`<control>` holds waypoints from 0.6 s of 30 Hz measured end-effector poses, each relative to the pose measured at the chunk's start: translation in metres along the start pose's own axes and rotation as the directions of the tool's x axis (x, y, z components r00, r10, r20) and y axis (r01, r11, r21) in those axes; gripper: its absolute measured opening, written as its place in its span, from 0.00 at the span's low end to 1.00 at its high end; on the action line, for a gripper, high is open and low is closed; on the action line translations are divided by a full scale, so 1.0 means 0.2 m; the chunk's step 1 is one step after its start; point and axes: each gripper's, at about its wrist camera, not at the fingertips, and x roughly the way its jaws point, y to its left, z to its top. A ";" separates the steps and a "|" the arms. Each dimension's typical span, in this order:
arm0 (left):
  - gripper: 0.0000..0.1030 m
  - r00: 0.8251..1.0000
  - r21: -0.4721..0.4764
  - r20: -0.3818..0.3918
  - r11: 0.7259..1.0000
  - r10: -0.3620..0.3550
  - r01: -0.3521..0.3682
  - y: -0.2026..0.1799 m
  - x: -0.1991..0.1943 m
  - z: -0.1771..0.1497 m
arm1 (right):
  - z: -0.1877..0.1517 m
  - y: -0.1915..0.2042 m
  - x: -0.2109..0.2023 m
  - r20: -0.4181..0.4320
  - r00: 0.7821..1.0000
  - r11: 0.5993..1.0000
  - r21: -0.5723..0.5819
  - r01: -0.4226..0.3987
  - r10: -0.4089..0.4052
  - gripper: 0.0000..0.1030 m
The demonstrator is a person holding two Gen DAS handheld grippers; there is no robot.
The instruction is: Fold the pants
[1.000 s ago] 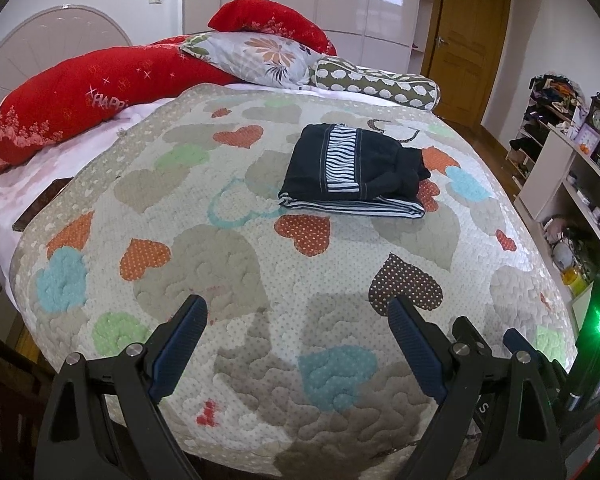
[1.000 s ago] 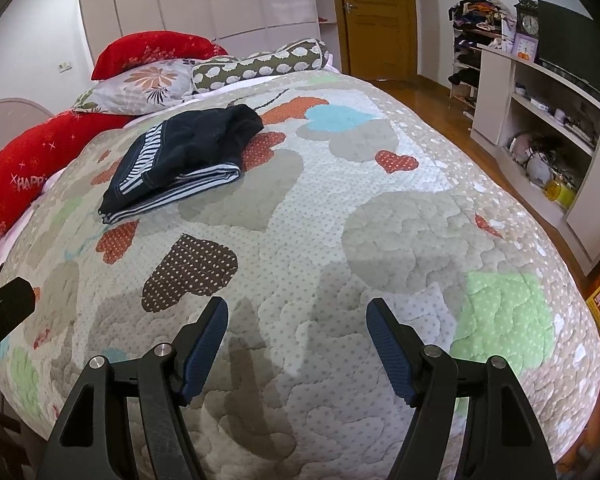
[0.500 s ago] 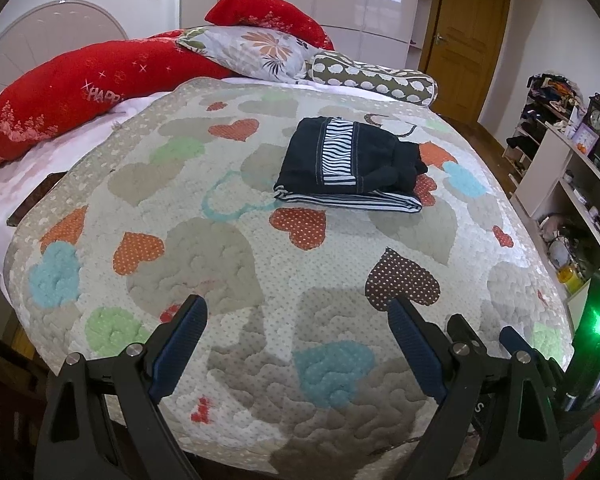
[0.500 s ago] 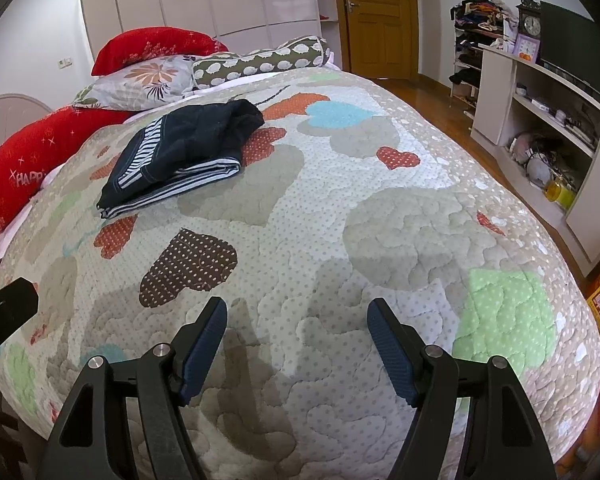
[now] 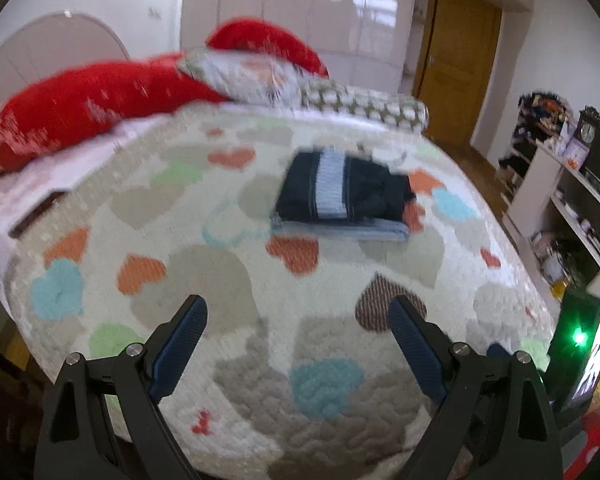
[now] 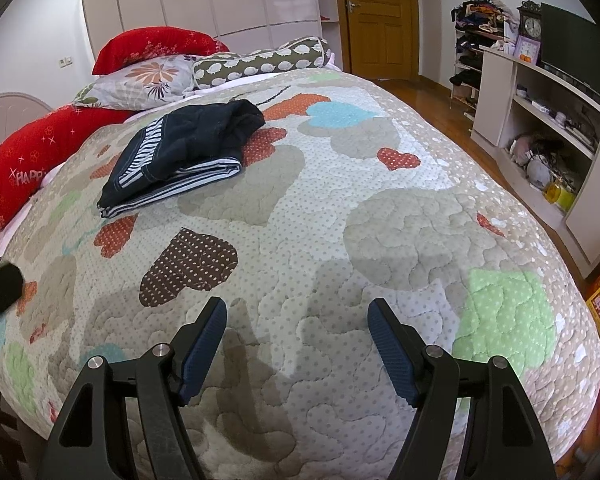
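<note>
The dark pants (image 5: 342, 196) with a zebra-striped band lie folded in a compact stack on the heart-patterned quilt (image 5: 228, 280), in the far middle of the bed; they also show in the right wrist view (image 6: 184, 156) at upper left. My left gripper (image 5: 298, 312) is open and empty, hanging over the near edge of the bed, far from the pants. My right gripper (image 6: 296, 316) is open and empty too, over the near part of the quilt (image 6: 380, 216). The left wrist view is blurred by motion.
Red pillows (image 6: 24, 168), a flowered pillow (image 6: 148, 80) and a spotted bolster (image 6: 260, 62) lie at the head of the bed. A white shelf unit (image 6: 540, 120) with clutter stands along the right wall. A wooden door (image 6: 380, 16) is at the back.
Both grippers have drawn back and risen a little from the bed. The left wrist view now blurs from its motion. The folded pants have not moved.
</note>
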 end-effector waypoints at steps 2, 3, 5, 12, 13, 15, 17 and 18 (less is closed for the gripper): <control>0.90 0.997 -0.002 0.078 1.000 0.022 -0.022 0.01 -0.06 0.02 | 0.00 0.00 0.00 0.002 1.000 1.000 -0.004 0.001 -0.001 0.75; 0.97 0.993 -0.003 0.120 1.000 0.025 -0.025 0.01 -0.10 0.02 | 0.00 0.01 0.00 0.003 1.000 1.000 -0.005 0.001 -0.001 0.75; 1.00 0.981 -0.004 0.192 1.000 0.023 -0.022 0.02 -0.16 0.05 | 0.01 0.01 -0.01 0.013 1.000 1.000 -0.008 0.004 -0.004 0.75; 1.00 0.968 -0.008 0.246 0.998 -0.055 0.059 0.07 -0.22 0.15 | 0.07 0.05 -0.12 0.120 0.993 0.998 -0.069 0.008 0.001 0.75; 1.00 0.971 -0.003 0.229 0.997 -0.070 0.072 0.08 -0.21 0.16 | 0.08 0.05 -0.14 0.132 0.991 0.997 -0.079 0.007 0.003 0.75; 1.00 0.980 0.005 0.192 0.998 -0.056 0.056 0.07 -0.17 0.16 | 0.10 0.08 -0.16 0.154 0.988 0.995 -0.100 -0.003 0.018 0.76; 1.00 0.992 0.031 0.118 0.998 -0.052 0.048 0.06 -0.10 0.16 | 0.12 0.09 -0.16 0.150 0.988 0.993 -0.117 -0.030 0.047 0.79; 1.00 0.995 0.030 0.082 0.998 -0.052 0.049 0.07 -0.06 0.17 | 0.14 0.10 -0.15 0.133 0.989 0.992 -0.117 -0.053 0.068 0.79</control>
